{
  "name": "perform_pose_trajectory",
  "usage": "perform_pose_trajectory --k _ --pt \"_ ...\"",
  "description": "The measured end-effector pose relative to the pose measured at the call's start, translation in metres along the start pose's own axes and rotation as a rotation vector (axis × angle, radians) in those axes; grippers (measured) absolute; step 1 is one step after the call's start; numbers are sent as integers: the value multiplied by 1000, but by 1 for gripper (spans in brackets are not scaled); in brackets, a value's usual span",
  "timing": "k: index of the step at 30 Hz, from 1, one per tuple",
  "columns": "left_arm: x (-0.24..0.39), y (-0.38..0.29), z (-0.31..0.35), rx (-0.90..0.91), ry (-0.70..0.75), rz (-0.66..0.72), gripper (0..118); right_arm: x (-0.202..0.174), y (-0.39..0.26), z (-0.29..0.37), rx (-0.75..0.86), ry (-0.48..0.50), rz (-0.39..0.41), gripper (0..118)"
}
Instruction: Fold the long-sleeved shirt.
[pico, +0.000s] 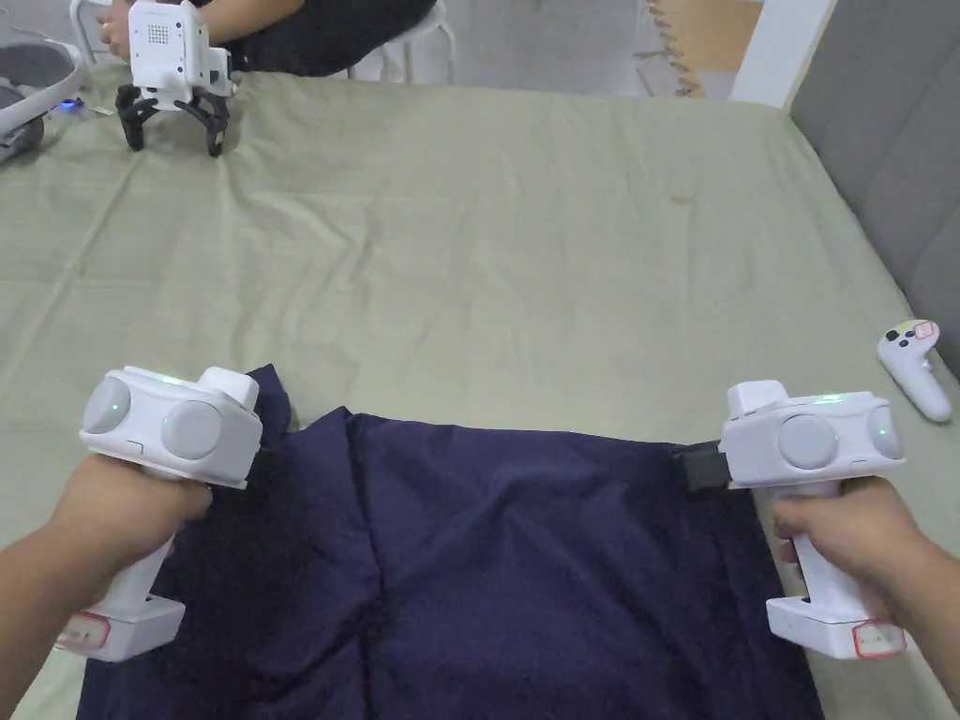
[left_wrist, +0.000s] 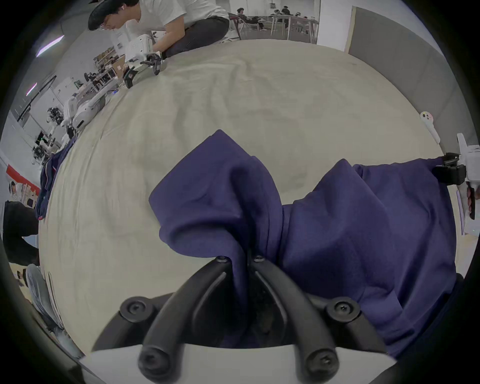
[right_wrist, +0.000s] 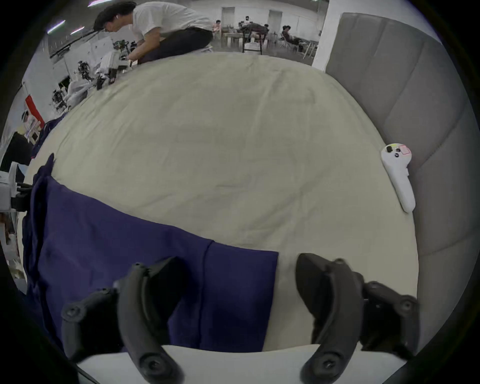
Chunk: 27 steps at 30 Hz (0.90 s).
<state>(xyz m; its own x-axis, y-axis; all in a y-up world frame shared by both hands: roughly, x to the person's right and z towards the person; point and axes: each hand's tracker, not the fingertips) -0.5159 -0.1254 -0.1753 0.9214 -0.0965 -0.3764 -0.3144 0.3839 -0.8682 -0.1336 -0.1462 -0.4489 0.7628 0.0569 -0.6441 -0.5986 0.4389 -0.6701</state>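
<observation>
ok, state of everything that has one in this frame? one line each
left tool: shut on shirt, fabric bunched between the jaws
right tool: open, jaws straddling the shirt's edge
shirt: partly spread on the bed, left corner lifted and crumpled
controller: lying loose on the bed, untouched
spare tool: standing on the bed's far corner, jaws open
bed: sheet wrinkled

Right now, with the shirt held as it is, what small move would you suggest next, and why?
Probably shut the right gripper on the shirt corner beneath it: its jaws stand open astride that edge, while the left gripper already pinches bunched cloth.
</observation>
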Motion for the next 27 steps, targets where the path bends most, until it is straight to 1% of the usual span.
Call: perform_pose_trajectory --k 1,2,3,4,5,6,7,10,14,17,19,21,24,26,27 --pt "1 0 0 -1 2 1 11 -1 0 2 3 0 0 71" --pt "-1 2 -2 -2 4 0 11 -1 1 4 7 46 -2 71" --pt "1 2 -1 -3 9 -3 11 -3 2 6 9 38 7 67" --pt "3 2 0 -1 16 -4 11 -8 0 8 11 34 21 61" --pt "4 1 0 2 23 -8 11 -9 1 9 15 54 29 52" --pt "3 0 1 9 26 -9 11 -11 0 11 18 61 36 35" --pt "0 -1 3 21 22 3 11 -14 0 13 20 40 50 9" --pt "-11 -9 19 112 0 120 10 -13 -2 21 41 42 58 9" --pt "-12 -15 46 171 -10 65 10 -7 -1 46 110 70 69 8" --pt "-16 -16 66 224 -25 108 10 -4 -1 59 147 73 69 8" --pt "-17 -19 81 290 -35 123 10 -5 -5 75 208 71 73 8" --pt "-12 -31 95 343 -21 102 10 -6 -16 93 276 73 72 8" --pt "-11 -54 112 410 -46 115 10 -3 -46 122 368 78 66 8" --pt "-8 -73 123 450 -45 98 10 -2 -71 140 406 77 56 8" --pt "-7 -82 128 459 -47 88 10 -4 -82 146 413 73 63 8"
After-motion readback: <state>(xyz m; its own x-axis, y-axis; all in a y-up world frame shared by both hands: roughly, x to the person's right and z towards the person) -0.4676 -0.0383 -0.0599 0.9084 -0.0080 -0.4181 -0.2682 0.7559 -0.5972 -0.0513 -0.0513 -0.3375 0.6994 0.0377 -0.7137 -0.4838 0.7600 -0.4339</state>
